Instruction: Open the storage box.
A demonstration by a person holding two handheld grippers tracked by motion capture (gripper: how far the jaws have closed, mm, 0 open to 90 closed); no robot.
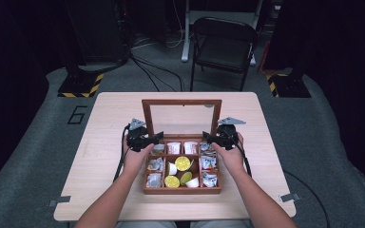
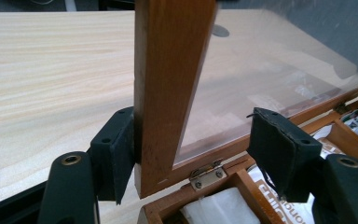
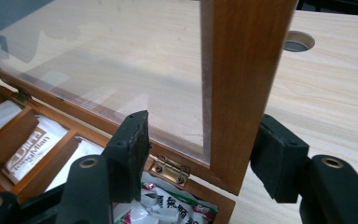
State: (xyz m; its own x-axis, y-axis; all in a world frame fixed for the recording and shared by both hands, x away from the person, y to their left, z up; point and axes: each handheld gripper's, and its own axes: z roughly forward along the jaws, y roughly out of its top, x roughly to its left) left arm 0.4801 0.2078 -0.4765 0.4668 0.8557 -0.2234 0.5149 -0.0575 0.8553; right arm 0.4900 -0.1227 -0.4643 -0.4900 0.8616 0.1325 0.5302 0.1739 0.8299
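A wooden compartment box [image 1: 145,186] stands mid-table with its glass lid [image 1: 146,114] upright. My left gripper [image 1: 158,137] is at the lid's lower left corner and my right gripper [image 1: 206,138] at its lower right. In the left gripper view the jaws of my left gripper [image 2: 193,135] straddle the lid's wooden side rail [image 2: 168,84]; the outer pad touches the wood and the inner pad stands apart over the glass. My right gripper [image 3: 204,137] straddles the other rail [image 3: 242,84] the same way, with its inner pad clear of it. Both are open.
The box holds white cups [image 1: 173,147], yellow-lidded cups [image 1: 182,163] and silvery packets [image 1: 209,162]. Brass hinges [image 2: 207,172] join lid and box. Bare tabletop [image 1: 109,114] lies on both sides. A folding chair [image 1: 223,42] stands beyond the table.
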